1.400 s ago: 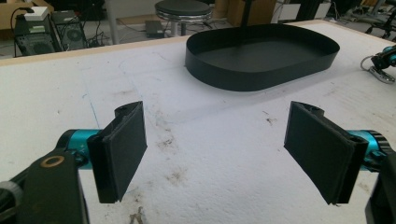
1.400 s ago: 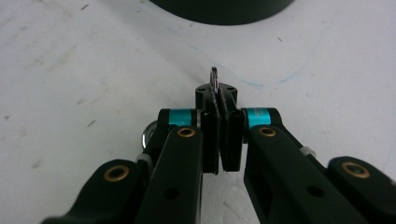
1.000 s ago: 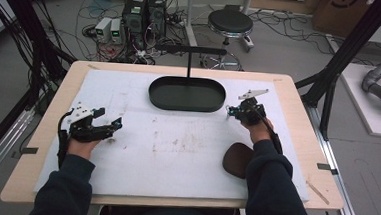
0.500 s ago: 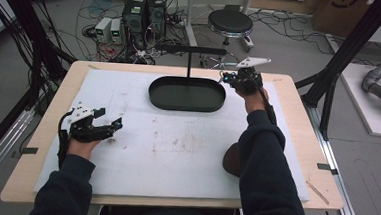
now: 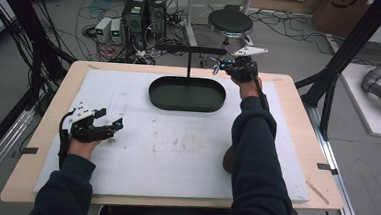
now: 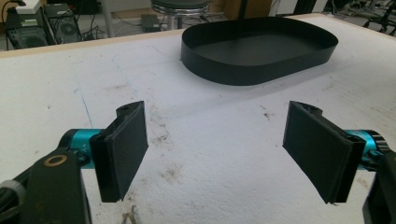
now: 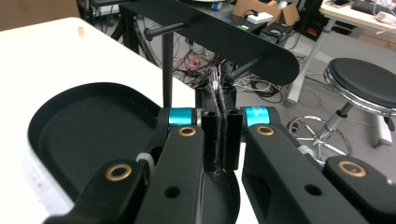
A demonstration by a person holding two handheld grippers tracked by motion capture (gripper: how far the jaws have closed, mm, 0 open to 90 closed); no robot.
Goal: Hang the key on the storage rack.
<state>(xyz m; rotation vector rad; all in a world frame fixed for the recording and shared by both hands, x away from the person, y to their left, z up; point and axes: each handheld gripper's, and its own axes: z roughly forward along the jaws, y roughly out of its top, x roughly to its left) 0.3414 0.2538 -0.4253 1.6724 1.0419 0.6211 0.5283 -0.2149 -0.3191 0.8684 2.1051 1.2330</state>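
Thin wire strand (image 7: 217,93): clamped between the pressed-together jaws of the right gripper (image 7: 219,135), its glinting end poking up past the jaw tips, just short of the rack's crossbar. Black rack (image 5: 190,50): upright post with a flat crossbar and side pegs, rising from the far rim of the oval black tray (image 5: 155,92). Right gripper (image 5: 234,66): held aloft beside the crossbar's right end, above the table's far edge. White mat (image 5: 176,151): covers the wooden table (image 5: 53,99), stained at centre. Left gripper (image 5: 108,127): resting low on the mat's left side, jaws spread wide, nothing between them. Round stool (image 5: 230,22): on the floor behind.
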